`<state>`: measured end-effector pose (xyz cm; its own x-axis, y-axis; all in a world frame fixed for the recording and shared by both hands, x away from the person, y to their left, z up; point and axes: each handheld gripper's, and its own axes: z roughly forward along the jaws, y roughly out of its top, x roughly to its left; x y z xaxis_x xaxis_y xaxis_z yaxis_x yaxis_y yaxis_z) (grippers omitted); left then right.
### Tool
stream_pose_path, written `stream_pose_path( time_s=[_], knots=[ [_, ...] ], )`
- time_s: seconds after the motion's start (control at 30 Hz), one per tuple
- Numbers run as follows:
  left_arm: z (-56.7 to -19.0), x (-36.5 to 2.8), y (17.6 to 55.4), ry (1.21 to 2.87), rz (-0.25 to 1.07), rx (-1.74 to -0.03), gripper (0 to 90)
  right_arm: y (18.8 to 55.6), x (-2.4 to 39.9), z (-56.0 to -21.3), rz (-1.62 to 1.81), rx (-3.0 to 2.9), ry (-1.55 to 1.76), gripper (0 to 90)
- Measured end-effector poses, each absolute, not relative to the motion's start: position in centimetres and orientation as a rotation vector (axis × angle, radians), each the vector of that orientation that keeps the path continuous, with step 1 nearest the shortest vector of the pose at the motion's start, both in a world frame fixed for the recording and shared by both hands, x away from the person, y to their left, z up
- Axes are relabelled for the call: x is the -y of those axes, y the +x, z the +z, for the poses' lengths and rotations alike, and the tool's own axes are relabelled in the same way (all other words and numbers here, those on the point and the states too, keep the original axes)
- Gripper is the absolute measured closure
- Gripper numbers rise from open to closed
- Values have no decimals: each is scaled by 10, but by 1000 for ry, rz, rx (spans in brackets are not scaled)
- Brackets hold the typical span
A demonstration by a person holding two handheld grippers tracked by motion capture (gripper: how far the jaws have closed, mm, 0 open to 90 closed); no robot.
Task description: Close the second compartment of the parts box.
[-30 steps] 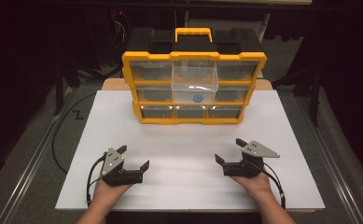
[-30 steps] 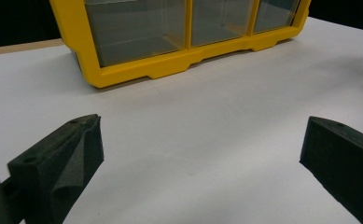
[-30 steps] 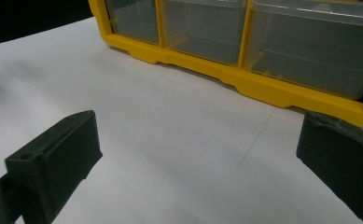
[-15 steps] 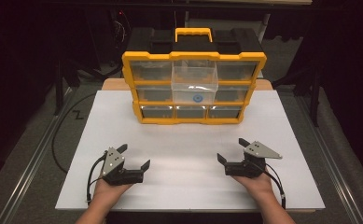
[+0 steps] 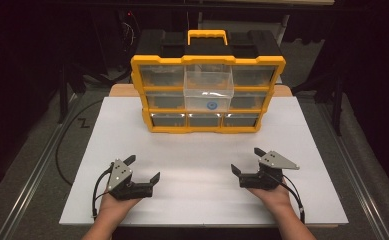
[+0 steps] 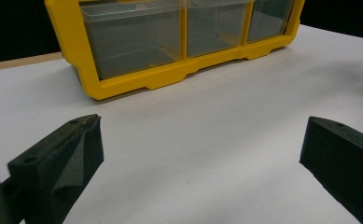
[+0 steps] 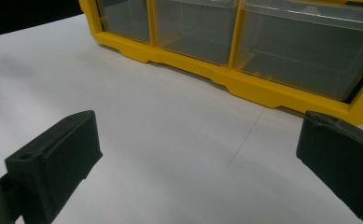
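Observation:
A yellow organizer (image 5: 208, 128) with clear drawers stands at the back of the white table top (image 5: 197, 200). Its top middle drawer (image 5: 208, 87) is pulled out, and a small blue round thing (image 5: 212, 105) shows through the drawer's front. My left gripper (image 5: 143, 168) rests open near the front left, held by a hand, with nothing between its jaws. My right gripper (image 5: 246, 160) rests open at the front right, also empty. The left gripper (image 6: 200, 135) looks at the organizer's bottom row (image 6: 170, 37). Past the right gripper (image 7: 198, 130) that bottom row (image 7: 244, 42) appears from the other side.
A black and yellow handle (image 5: 207, 37) tops the organizer. Bare white surface lies between the grippers and the organizer. Cables (image 5: 97, 192) trail from each gripper toward the front edge. Dark floor and metal rails (image 5: 27, 190) flank the table.

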<state>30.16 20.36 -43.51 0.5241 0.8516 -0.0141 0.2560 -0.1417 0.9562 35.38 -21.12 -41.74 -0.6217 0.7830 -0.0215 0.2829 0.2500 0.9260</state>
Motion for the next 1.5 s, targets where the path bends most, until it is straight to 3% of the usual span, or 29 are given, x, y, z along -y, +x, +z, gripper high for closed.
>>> stream_pose_path(
  time_s=[0.23,0.5,0.67,0.83,1.07,1.5],
  knots=[
    [-435,-204,301,1674,692,-954,1,355,209,-417,1362,-2063,989,25],
    [-434,-204,301,1667,691,-944,1,359,202,-411,1400,-2056,1001,180],
    [-433,-202,302,1670,691,-930,0,358,196,-406,1411,-2032,961,373],
    [-433,-201,303,1665,690,-922,0,355,189,-402,1430,-2013,912,633],
    [-432,-201,306,1653,691,-917,0,357,183,-402,1448,-2018,867,886],
    [-434,-200,308,1662,697,-917,1,356,176,-391,1492,-1998,820,900]
  ],
)
